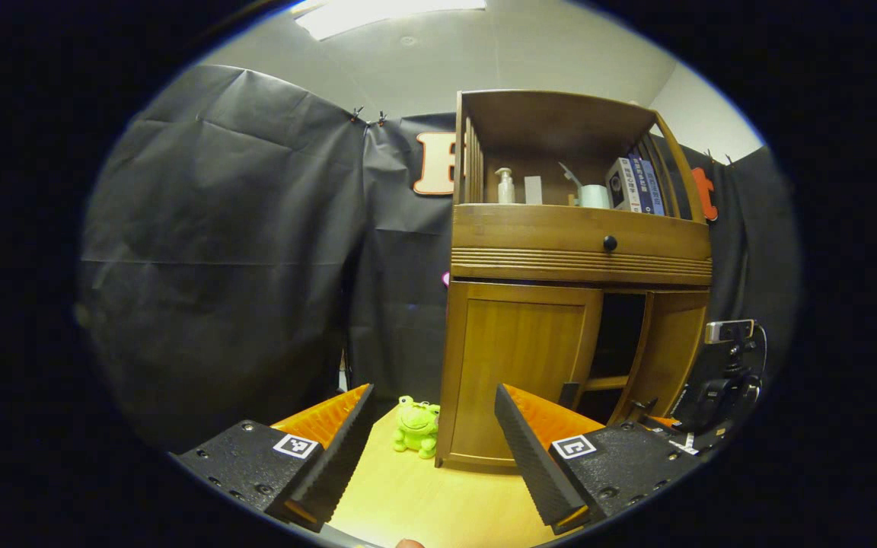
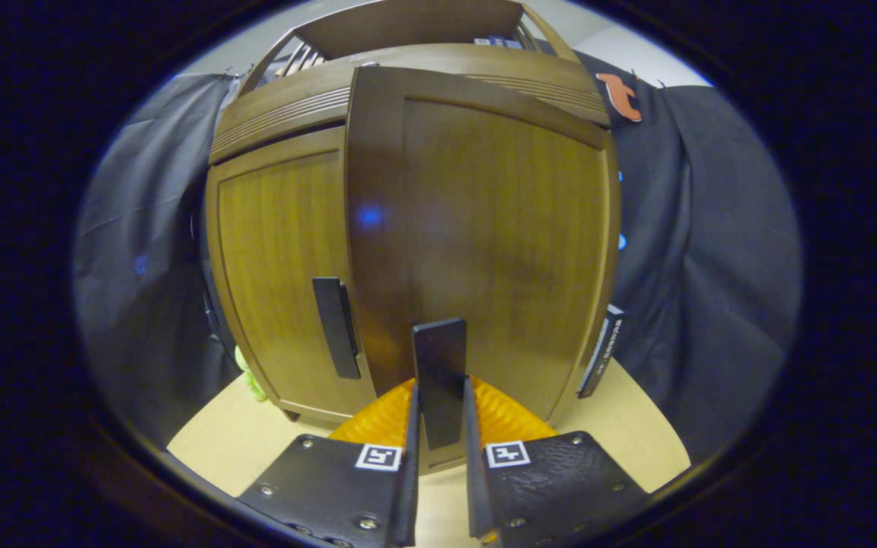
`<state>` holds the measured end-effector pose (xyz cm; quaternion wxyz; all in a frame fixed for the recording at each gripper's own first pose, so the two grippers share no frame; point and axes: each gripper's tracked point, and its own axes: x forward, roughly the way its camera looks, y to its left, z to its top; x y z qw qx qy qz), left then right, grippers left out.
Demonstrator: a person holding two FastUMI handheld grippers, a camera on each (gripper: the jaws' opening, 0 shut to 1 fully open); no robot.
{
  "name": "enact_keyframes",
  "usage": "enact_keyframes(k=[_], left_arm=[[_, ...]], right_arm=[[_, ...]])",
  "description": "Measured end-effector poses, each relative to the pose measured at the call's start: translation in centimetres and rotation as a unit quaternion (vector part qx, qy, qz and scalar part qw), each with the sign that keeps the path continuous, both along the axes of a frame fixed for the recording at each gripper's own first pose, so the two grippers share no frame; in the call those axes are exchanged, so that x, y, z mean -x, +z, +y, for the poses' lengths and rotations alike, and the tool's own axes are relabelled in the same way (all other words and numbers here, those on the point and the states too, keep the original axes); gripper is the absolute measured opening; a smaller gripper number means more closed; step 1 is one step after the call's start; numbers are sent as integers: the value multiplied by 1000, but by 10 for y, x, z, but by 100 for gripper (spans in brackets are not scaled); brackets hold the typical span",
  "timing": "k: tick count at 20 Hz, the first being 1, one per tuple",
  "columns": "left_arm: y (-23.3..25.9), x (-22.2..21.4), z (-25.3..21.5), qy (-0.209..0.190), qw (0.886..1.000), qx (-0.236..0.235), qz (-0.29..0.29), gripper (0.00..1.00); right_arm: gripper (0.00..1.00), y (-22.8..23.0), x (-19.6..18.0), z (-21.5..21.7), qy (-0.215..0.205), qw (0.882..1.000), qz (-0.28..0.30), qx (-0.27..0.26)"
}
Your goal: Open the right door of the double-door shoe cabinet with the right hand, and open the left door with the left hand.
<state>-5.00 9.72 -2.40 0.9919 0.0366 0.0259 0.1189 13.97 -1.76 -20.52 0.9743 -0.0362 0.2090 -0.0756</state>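
Left gripper [image 1: 431, 449], seen in the left gripper view, hangs with its jaws spread wide and empty, well short of the shoe cabinet [image 1: 560, 251]; the left door [image 1: 515, 365] is closed while the right door [image 1: 671, 358] stands ajar, and a green frog toy [image 1: 417, 426] sits beside the cabinet's base. Reaching carelessly could knock that toy. In the right gripper view, the right gripper [image 2: 438, 415] is clamped on the right door's handle [image 2: 438, 380], with the left door's handle [image 2: 336, 327] just beside. Pulling off the hinge arc could let the slim handle slip free.
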Motion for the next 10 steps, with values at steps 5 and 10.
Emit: enact_keyframes(k=[5,10], left_arm=[[-4,2,-20,-35,999,4,7,92],[-10,2,-41,-71,997,8,14,92]], right_arm=[[26,0,7,-7,-21,1000,-3,5],[26,2,17,-14,-49,999,-4,5]])
